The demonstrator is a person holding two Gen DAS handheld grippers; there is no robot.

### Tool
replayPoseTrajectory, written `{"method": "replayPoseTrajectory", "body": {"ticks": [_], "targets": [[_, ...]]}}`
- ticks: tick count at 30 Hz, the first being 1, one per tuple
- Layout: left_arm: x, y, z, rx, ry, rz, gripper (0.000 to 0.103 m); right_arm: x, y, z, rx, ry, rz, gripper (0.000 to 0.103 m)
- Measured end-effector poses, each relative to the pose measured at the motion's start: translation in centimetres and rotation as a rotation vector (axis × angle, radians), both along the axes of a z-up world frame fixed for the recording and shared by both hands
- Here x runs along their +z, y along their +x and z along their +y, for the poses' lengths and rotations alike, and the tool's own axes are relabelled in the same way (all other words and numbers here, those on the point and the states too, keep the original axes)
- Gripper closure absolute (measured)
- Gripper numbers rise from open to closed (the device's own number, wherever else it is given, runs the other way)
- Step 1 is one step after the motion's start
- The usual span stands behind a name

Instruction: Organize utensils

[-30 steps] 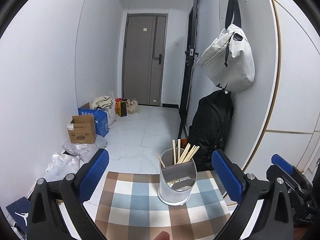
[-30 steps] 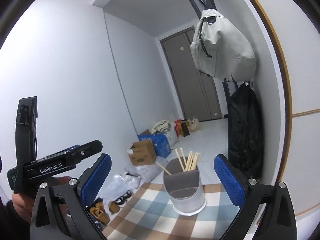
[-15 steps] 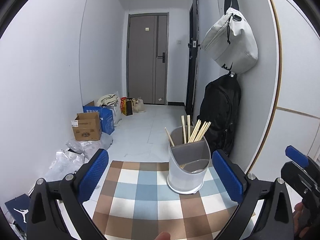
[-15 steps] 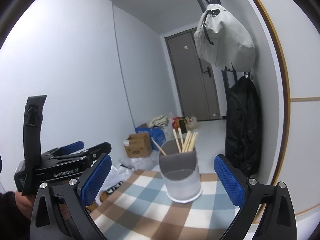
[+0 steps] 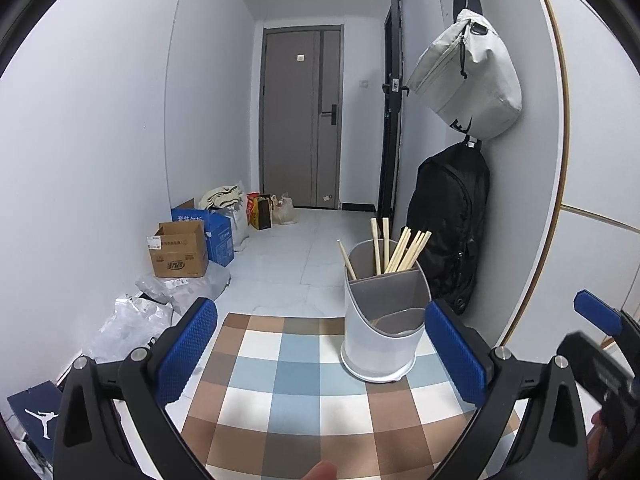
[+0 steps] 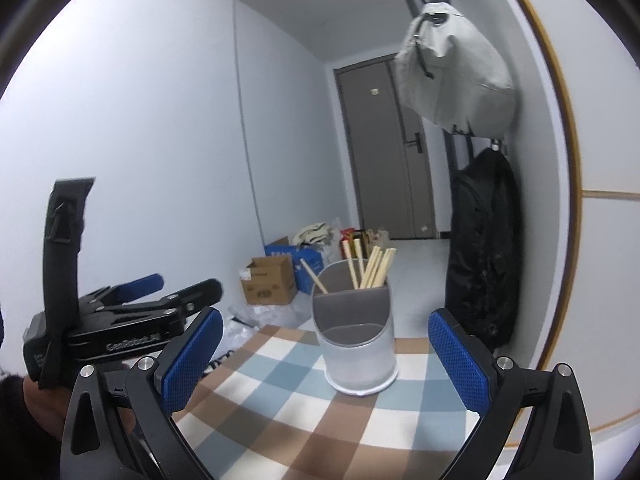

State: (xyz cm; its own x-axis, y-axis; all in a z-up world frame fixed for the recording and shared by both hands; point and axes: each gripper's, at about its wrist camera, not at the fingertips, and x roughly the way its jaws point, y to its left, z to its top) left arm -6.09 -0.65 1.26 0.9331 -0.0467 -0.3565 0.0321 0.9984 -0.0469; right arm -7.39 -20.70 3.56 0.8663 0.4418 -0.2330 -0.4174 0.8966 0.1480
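A grey two-compartment utensil holder stands at the far right of a checked tablecloth. Several wooden chopsticks stick up from its rear compartment; the front compartment's contents are hidden. My left gripper is open, held level above the cloth with nothing between its blue pads, the holder just inside its right pad. My right gripper is open too, empty, facing the holder. In the right wrist view the left gripper shows at the left, held by a hand.
The table ends just beyond the holder. Behind it hang a black backpack and a pale bag on the right wall. Cardboard and blue boxes, plastic bags and shoes lie on the floor at left. A grey door closes the hallway.
Both cameras have dropped and levelled, so the holder sits a little higher and nearer in each view. Both grippers stay open and empty; the holder has not moved.
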Motion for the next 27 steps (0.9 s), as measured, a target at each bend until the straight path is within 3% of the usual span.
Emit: {"method": "replayPoseTrajectory", "body": {"ticks": [27], "targets": [[-0.31,0.28,-0.06,0.002,-0.006,0.02,0.002,0.07,-0.12,-0.23,0.006,0.02,0.009,0.0]]}}
